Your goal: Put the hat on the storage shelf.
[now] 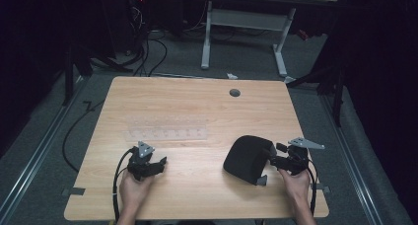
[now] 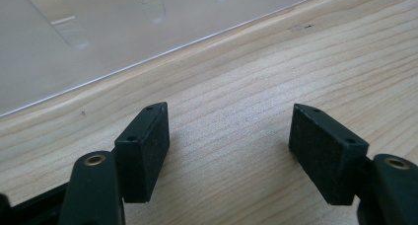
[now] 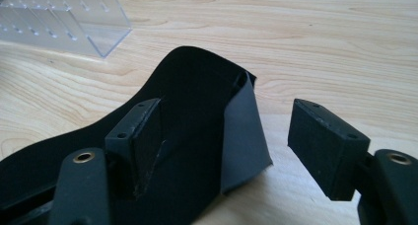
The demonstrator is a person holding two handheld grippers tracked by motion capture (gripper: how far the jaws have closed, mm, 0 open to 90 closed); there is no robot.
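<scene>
Two black jaws of the right gripper are rising closest to the lens in the right gripper view, standing spread wide with nothing pinched. Between them a folded black cloth is lying loose on the wooden table; one jaw is sitting over the dark fabric, the other is hanging beside it over bare wood, and a turned-up flap showing a greyer underside is standing in the gap, touching neither pad as far as can be told.

From the high view, the cloth is sitting as a rounded black mound on the right half of the table, toward the near edge, with the right gripper just at its right side and the person's right hand coming in from below.

On the left half, the left hand is holding the left gripper low over the wood. Its jaws are also spread apart, with nothing but bare table between them in the left gripper view.

Beyond it, a clear plastic rack is lying flat across the middle of the table, well apart from the cloth. Its near edge is passing just ahead of the left jaws, and its corner is showing beyond the cloth.
</scene>
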